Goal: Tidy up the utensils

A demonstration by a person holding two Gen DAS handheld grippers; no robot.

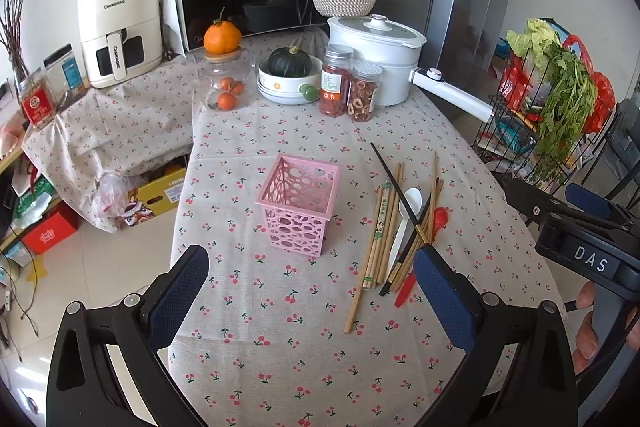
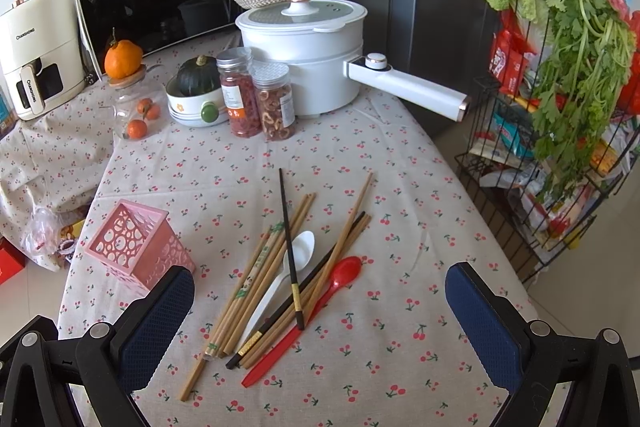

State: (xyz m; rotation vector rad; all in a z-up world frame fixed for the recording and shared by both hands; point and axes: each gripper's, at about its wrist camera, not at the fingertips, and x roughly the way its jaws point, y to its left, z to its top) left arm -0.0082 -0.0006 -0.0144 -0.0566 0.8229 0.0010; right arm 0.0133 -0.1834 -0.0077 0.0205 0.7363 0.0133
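On the cherry-print tablecloth (image 2: 400,163), chopsticks (image 2: 256,287) lying lengthwise away from camera, left gripper (image 1: 310,291) and right gripper (image 2: 320,311) spread.

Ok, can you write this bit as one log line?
left gripper: open | right gripper: open | pink perforated plastic holder: empty | wooden chopsticks: on table

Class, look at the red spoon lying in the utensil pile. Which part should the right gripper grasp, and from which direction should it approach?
Grip the red spoon by the near end of its handle, which pokes out of the pile towards the camera over bare tablecloth. Its bowl end lies beside the wooden chopsticks, so probably come down from above with the open right gripper, jaws across the handle.
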